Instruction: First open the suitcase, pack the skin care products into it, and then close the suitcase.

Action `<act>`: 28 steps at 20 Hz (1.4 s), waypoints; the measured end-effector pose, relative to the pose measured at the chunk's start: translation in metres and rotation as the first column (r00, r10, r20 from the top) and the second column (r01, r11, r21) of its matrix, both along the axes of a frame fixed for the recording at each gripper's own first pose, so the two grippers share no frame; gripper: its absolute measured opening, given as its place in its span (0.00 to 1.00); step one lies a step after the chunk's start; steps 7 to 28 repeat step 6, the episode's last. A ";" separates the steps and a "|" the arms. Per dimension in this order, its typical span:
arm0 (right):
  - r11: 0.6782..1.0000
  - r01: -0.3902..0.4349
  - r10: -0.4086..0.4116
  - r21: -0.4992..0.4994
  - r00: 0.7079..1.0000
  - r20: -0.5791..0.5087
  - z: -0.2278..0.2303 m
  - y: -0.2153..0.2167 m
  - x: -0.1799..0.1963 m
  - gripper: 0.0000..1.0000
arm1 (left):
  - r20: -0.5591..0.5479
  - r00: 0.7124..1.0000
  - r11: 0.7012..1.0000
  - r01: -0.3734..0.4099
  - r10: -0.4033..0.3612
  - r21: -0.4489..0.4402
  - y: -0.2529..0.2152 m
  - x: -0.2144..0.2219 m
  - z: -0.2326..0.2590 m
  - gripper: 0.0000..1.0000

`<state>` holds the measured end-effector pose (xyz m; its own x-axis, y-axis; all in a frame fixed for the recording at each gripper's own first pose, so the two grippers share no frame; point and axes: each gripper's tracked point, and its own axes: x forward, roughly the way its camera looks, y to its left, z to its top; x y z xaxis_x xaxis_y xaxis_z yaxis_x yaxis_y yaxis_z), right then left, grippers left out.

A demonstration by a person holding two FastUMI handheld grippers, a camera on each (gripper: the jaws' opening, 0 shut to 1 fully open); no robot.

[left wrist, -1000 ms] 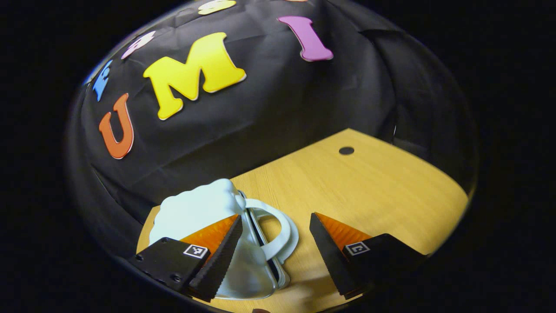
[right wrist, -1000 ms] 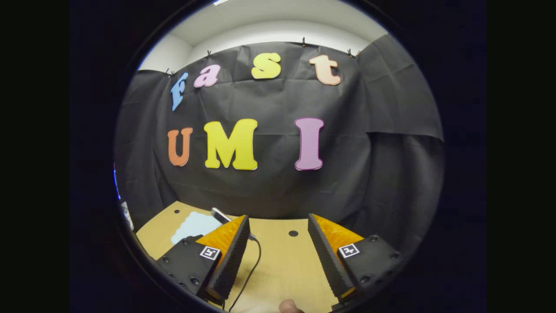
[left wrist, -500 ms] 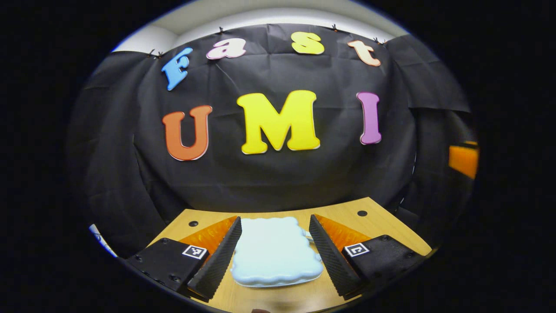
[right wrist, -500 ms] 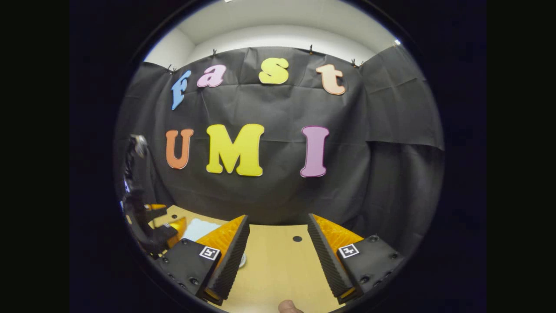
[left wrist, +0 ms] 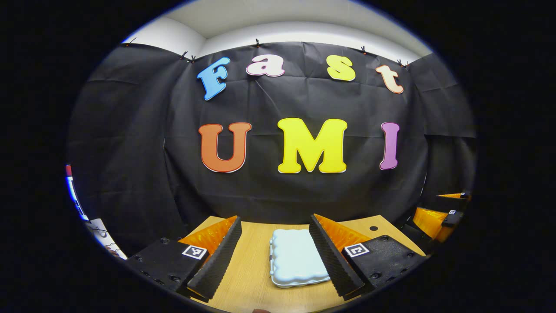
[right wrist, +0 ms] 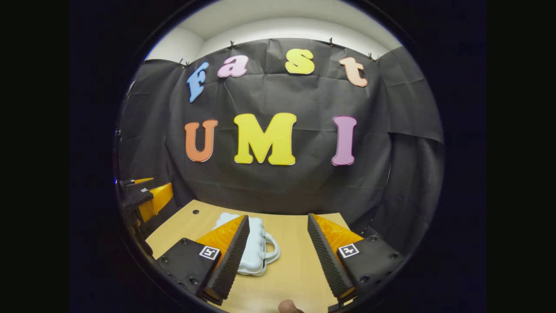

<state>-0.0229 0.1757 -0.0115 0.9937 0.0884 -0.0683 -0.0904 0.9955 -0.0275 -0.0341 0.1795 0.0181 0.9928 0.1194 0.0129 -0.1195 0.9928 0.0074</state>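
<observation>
Left gripper view: left tongs (left wrist: pixel 274 256) spread wide above the wooden surface (left wrist: pixel 247 278), nothing held between the ribbed black pads, orange backs showing on both fingers (left wrist: pixel 216 260). Pale blue suitcase (left wrist: pixel 295 258) lying flat and closed on the surface, seen in the gap between the fingers, nearer the right-hand finger, whose pad overlaps its right edge in this view; cannot tell whether touching, though the tongs appear raised above it. Scalloped edge of the case toward the camera, hinge or seam line along its left side. Small dark hole (left wrist: pixel 373 228) in the surface toward the far right corner. Right tongs (left wrist: pixel 438 215) visible at the far right edge, orange and black, well apart from the suitcase, off past the surface's right end.

Right gripper view: right tongs (right wrist: pixel 278 256) likewise wide open and empty, hovering over the near part of the surface (right wrist: pixel 295 269). Suitcase (right wrist: pixel 254 252) lying left of centre, partly hidden behind the left-hand finger, its white handle (right wrist: pixel 273 250) looping out toward the middle of the gap. Case closed, flat on the wood, not gripped by either tongs. Left tongs (right wrist: pixel 145 195) at the far left edge, held up beside the surface's left end, well apart from the case. Fingertip (right wrist: pixel 289 307) of the holding hand just visible at the bottom edge.
</observation>
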 end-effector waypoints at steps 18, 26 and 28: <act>0.999 -0.029 0.030 -0.022 0.999 0.011 0.001 0.023 -0.011 0.78 | 0.018 1.000 1.000 0.004 -0.004 0.013 0.012 -0.010 0.003 0.99; 0.999 -0.029 0.030 -0.022 0.999 0.011 0.001 0.023 -0.011 0.78 | 0.018 1.000 1.000 0.004 -0.004 0.013 0.012 -0.010 0.003 0.99; 0.999 -0.029 0.030 -0.022 0.999 0.011 0.001 0.023 -0.011 0.78 | 0.018 1.000 1.000 0.004 -0.004 0.013 0.012 -0.010 0.003 0.99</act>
